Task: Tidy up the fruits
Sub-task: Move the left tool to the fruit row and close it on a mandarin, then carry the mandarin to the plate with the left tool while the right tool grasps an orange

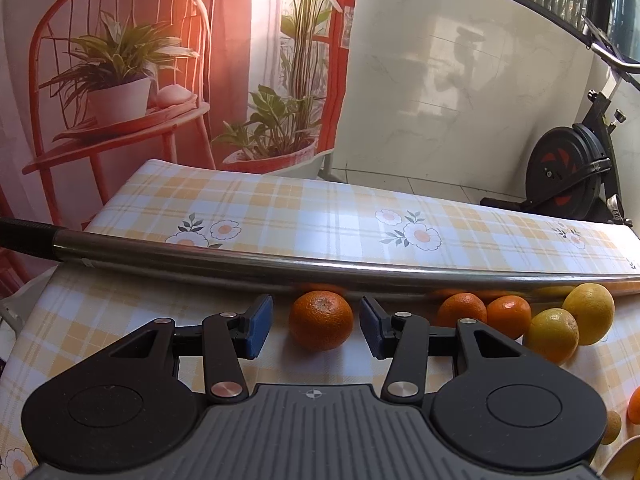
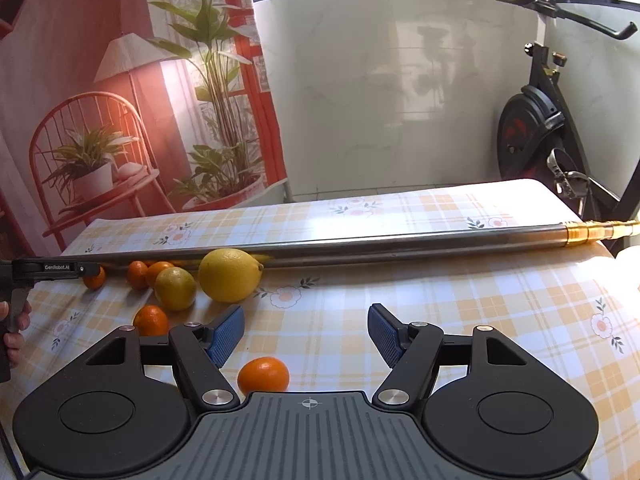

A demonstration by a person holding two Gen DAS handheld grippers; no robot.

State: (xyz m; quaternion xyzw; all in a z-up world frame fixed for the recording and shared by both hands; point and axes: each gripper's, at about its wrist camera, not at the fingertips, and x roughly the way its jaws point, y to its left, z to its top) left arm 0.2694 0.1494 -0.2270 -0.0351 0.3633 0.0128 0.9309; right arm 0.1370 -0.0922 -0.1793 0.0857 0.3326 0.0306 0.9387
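Observation:
In the left wrist view an orange tangerine (image 1: 321,320) rests on the checked tablecloth between the fingers of my open left gripper (image 1: 316,326), with a gap on each side. To its right lie two more tangerines (image 1: 460,310) (image 1: 509,316) and two yellow lemons (image 1: 552,335) (image 1: 589,313). In the right wrist view my right gripper (image 2: 306,334) stands open over bare cloth. A tangerine (image 2: 263,375) lies just below its left finger, another (image 2: 151,320) further left. A large lemon (image 2: 229,275) and a smaller one (image 2: 175,288) sit beyond.
A long steel pole (image 1: 280,260) lies across the table behind the fruit, its brass end (image 2: 588,233) at the right. A yellow bowl rim (image 1: 624,456) shows at the lower right. An exercise bike (image 2: 536,128) stands beyond the table. A hand (image 2: 14,332) holds the left gripper.

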